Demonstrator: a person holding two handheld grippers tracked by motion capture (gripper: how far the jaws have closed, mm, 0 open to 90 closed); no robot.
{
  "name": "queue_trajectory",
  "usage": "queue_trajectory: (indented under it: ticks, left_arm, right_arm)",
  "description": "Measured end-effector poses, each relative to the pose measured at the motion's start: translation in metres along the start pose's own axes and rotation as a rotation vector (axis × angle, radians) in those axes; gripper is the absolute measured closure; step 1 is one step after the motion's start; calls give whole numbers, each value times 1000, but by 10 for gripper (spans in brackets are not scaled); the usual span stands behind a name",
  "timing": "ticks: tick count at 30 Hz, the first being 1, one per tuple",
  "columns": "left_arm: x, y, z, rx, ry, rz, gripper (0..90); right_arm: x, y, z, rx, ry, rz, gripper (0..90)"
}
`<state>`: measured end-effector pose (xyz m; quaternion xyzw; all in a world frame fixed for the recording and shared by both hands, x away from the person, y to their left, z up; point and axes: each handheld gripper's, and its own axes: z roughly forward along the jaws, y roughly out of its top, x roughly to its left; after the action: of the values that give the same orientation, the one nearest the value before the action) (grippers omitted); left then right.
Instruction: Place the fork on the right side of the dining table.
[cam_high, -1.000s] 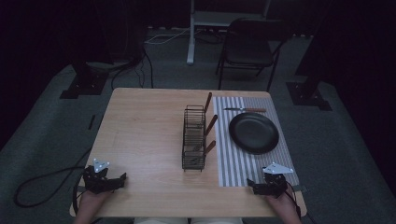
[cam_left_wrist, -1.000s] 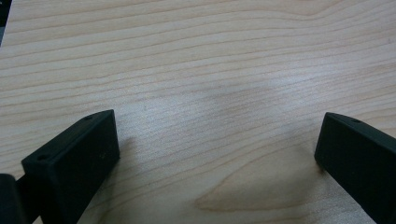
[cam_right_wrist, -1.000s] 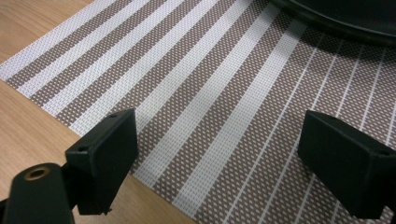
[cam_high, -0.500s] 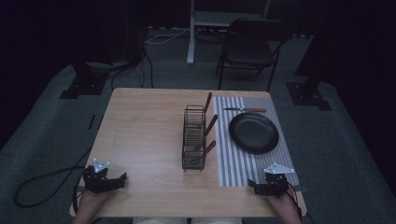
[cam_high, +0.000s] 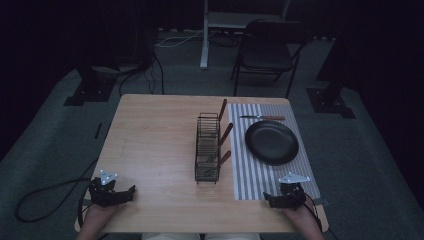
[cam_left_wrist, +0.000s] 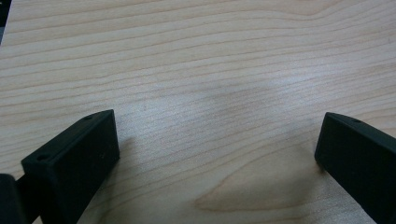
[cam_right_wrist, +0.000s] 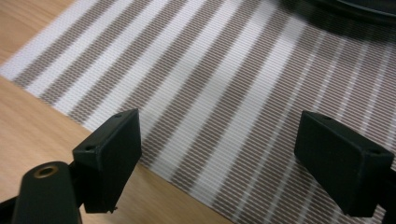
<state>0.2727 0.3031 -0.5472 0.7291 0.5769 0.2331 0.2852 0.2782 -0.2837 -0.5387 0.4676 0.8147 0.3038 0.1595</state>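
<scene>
A light wooden table (cam_high: 150, 145) fills the middle of the high view. A wire rack (cam_high: 207, 147) stands at its centre. Right of it lies a striped mat (cam_high: 255, 175), carrying a black plate (cam_high: 271, 142) and a knife (cam_high: 262, 118) above it.

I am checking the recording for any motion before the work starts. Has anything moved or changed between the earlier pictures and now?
Nothing visibly changed. The left gripper and the right gripper rest at the near edge of the table as before, jaws open and holding nothing. The wire rack, the black plate, the knife and the striped mat lie where they were.
</scene>
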Motion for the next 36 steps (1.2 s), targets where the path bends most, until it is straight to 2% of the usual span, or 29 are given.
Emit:
queue_trajectory:
  ticks: [4, 11, 15, 26, 36]
  left_arm:
    - [0, 0, 0, 0, 0, 0, 0]
    - [0, 0, 0, 1, 0, 1, 0]
    - [0, 0, 0, 1, 0, 2, 0]
    - [0, 0, 0, 1, 0, 1, 0]
    - [0, 0, 0, 1, 0, 2, 0]
  right_arm:
    - [3, 8, -3, -18, 19, -8, 159]
    - [4, 23, -10, -54, 66, 6, 159]
    - [7, 39, -15, -85, 99, 3, 159]
    - [17, 74, -20, -126, 145, -23, 161]
    - [18, 99, -21, -155, 164, -24, 186]
